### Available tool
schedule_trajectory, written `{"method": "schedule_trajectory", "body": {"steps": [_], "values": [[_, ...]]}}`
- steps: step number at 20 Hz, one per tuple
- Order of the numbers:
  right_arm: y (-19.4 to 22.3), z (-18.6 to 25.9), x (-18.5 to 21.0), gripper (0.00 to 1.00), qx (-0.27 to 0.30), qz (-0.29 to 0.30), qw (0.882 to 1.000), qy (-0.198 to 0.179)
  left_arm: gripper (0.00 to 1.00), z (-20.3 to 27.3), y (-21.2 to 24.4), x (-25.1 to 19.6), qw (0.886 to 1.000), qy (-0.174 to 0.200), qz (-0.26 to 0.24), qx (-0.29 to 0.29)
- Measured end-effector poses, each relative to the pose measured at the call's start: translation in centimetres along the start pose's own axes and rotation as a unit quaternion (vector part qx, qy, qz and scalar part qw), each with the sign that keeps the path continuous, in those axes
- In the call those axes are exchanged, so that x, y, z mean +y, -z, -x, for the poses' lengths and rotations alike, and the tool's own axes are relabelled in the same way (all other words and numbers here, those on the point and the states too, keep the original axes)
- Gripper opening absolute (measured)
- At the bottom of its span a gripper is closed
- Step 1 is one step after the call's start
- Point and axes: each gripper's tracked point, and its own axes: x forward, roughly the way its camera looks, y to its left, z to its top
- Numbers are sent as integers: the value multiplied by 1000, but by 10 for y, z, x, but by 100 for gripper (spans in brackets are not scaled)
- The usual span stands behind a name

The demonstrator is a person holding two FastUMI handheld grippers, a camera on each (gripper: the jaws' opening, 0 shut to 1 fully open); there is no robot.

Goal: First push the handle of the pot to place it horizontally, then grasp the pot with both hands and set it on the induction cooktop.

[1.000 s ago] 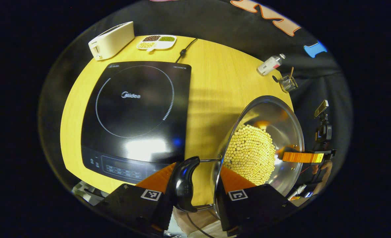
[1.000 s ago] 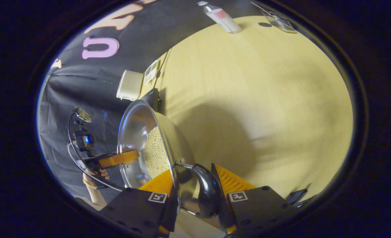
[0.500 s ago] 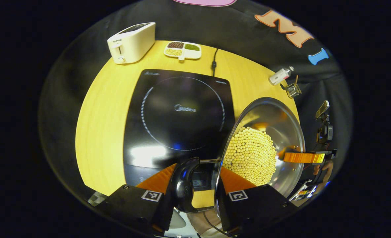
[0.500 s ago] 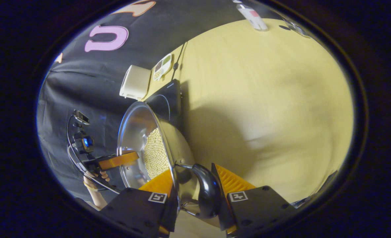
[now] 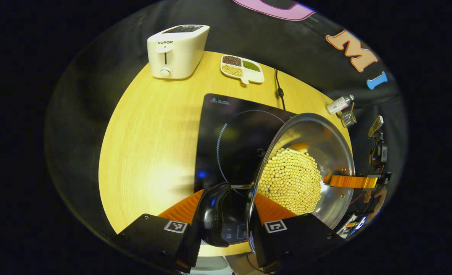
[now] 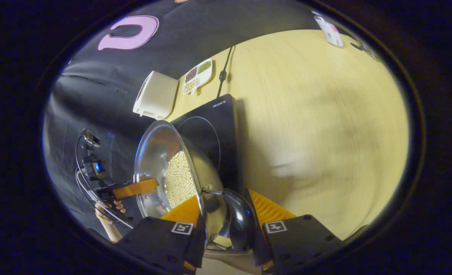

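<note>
With both grippers, left [image 5: 226,204] and right [image 6: 226,212], clamped on the pot [image 5: 306,168] handles (beans inside), keep it level above the cooktop [image 5: 233,130], then lower gently onto the ring.

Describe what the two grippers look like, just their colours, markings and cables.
Both the left gripper and the right gripper have black, blocky bodies with ribbed orange jaws. Each jaw block carries a small square black-and-white marker. Seen from across the pot, each has a camera mounted on top and thin cables trailing down.
</note>
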Motion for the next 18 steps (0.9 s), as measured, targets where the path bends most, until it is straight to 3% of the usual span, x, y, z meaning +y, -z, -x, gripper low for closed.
{"method": "schedule_trajectory", "body": {"steps": [3, 4, 5, 8, 9, 10, 11, 12, 13, 14, 16, 18], "values": [[-14, -16, 5, 53, -9, -6, 1000, 4, 58, -12, -20, 11, 1000, -8, -19, -13], [-18, -23, 6, 48, -13, -9, 1000, 8, 58, -13, -23, 14, 1000, -9, -22, -14], [-22, -27, 5, 53, -18, -12, 1000, 11, 58, -16, -29, 17, 999, -11, -25, -17], [-26, -34, 4, 53, -29, -19, 999, 21, 58, -26, -37, 21, 999, -9, -35, -24], [-29, -35, 3, 48, -32, -19, 999, 23, 58, -31, -39, 22, 999, -7, -36, -24], [-31, -36, 3, 54, -35, -18, 999, 26, 58, -34, -42, 22, 999, -5, -34, -26], [-34, -38, 1, 54, -39, -16, 999, 30, 58, -36, -42, 23, 999, -5, -30, -25], [-36, -40, 1, 47, -42, -14, 998, 33, 58, -38, -43, 24, 999, -6, -28, -27], [-40, -43, 2, 47, -46, -13, 998, 34, 58, -39, -44, 25, 999, -7, -26, -31], [-41, -44, 3, 54, -48, -10, 998, 35, 58, -40, -46, 27, 999, -9, -27, -35], [-45, -46, 5, 53, -54, -9, 998, 34, 59, -39, -50, 30, 999, -14, -33, -40], [-47, -48, 6, 48, -60, -6, 998, 33, 59, -41, -49, 31, 999, -11, -31, -40]]}}
